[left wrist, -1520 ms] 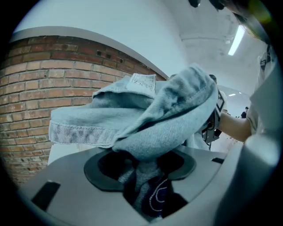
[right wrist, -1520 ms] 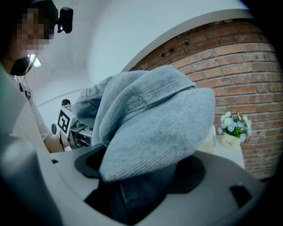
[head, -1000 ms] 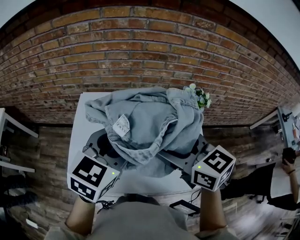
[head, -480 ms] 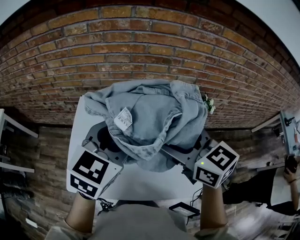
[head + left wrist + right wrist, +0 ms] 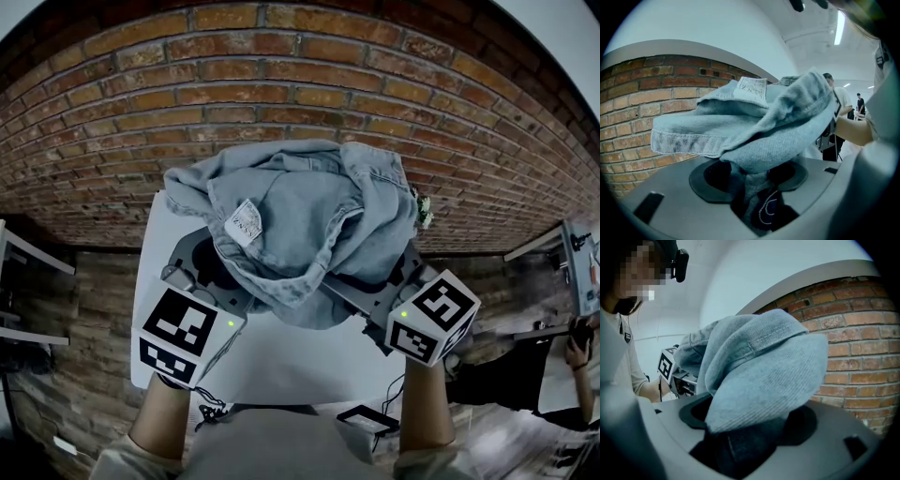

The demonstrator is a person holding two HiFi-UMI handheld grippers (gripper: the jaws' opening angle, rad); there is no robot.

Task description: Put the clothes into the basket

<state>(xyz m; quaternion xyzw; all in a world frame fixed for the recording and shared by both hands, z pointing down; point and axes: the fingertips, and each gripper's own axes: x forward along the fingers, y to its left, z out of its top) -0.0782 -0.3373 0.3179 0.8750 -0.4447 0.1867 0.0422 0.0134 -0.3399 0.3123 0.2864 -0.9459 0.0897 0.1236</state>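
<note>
A light blue denim garment (image 5: 300, 225) with a white label (image 5: 246, 222) hangs bunched up above the white table (image 5: 281, 361), held between both grippers. My left gripper (image 5: 220, 281) is shut on its lower left folds, and in the left gripper view the denim garment (image 5: 754, 126) is pinched in the left gripper (image 5: 750, 187). My right gripper (image 5: 361, 286) is shut on the lower right edge; the denim garment (image 5: 759, 376) drapes over the right gripper (image 5: 750, 437) and hides the pads. No basket is in view.
A brick wall (image 5: 281, 84) rises right behind the table. A small bunch of white flowers (image 5: 424, 211) peeks out at the garment's right edge. Wood floor lies on both sides. A person's hand (image 5: 574, 336) shows at the far right.
Both grippers have lifted the garment a little higher and farther toward the wall. It now covers most of the flowers.
</note>
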